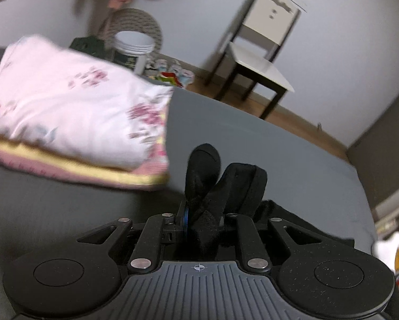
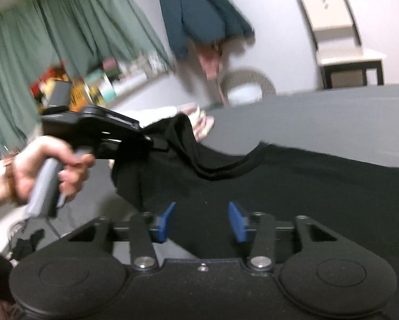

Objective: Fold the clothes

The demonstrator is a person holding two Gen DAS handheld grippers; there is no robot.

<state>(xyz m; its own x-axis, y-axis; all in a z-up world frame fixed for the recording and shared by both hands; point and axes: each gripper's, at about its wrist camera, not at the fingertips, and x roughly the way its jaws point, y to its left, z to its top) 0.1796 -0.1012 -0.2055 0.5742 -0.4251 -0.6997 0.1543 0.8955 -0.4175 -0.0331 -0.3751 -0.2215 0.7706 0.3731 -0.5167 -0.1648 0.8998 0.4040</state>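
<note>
A black garment (image 2: 292, 184) lies spread on the grey bed (image 2: 332, 112). My left gripper (image 1: 199, 213) is shut on a bunched edge of the black garment (image 1: 220, 184), which sticks up between its fingers. In the right wrist view the left gripper (image 2: 149, 138), held by a hand (image 2: 45, 165), lifts that edge above the bed. My right gripper (image 2: 202, 221) stands open just above the flat part of the garment, its blue pads (image 2: 236, 221) apart with nothing between them.
A stack of folded clothes (image 1: 74, 112), white floral on top, sits on the bed at the left. Past the bed are a white tub (image 1: 134, 50), a white-seated chair (image 1: 260, 61), green curtains (image 2: 66, 42) and a hanging dark coat (image 2: 199, 13).
</note>
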